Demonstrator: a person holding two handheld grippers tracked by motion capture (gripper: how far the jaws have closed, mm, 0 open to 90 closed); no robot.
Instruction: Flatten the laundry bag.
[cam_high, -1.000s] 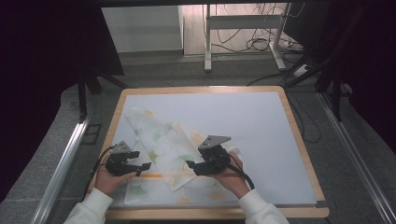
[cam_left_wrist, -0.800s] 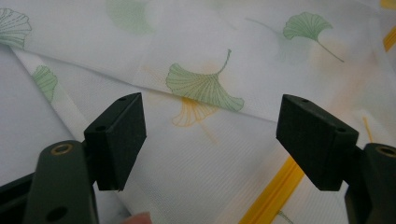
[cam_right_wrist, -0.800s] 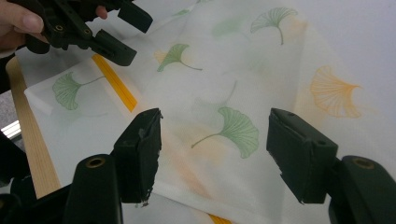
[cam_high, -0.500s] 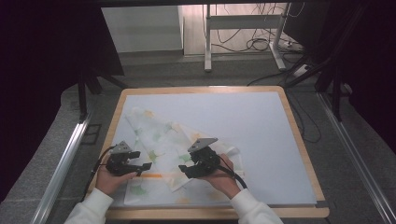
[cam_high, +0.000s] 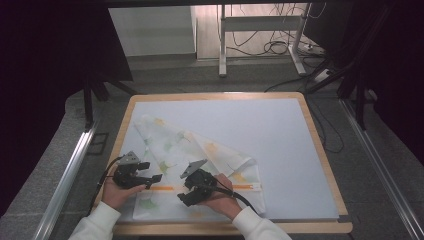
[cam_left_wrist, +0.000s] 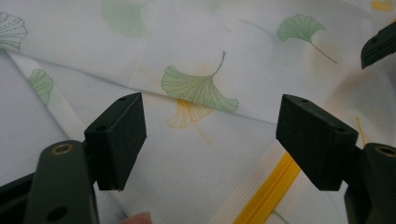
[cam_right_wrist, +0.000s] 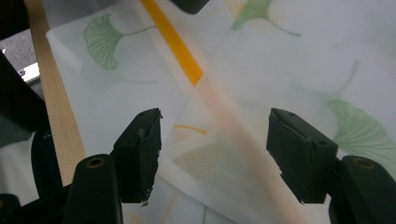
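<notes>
Looking down, I see the leaf-print cloth lying half folded on the counter. My left gripper and right gripper both gape wide, holding nothing. It looks soft and floppy; I'd pinch an edge near the yellow stripe.

Black grippers, square fingers, brass screws, black cables, white sleeves.

a thin white cloth printed with green and pale orange ginkgo leaves lies on the near left part of the board, loosely folded over itself, one flap slanting across the rest. a yellow-orange stripe runs along it near the front edge, partly under a fold.
</notes>
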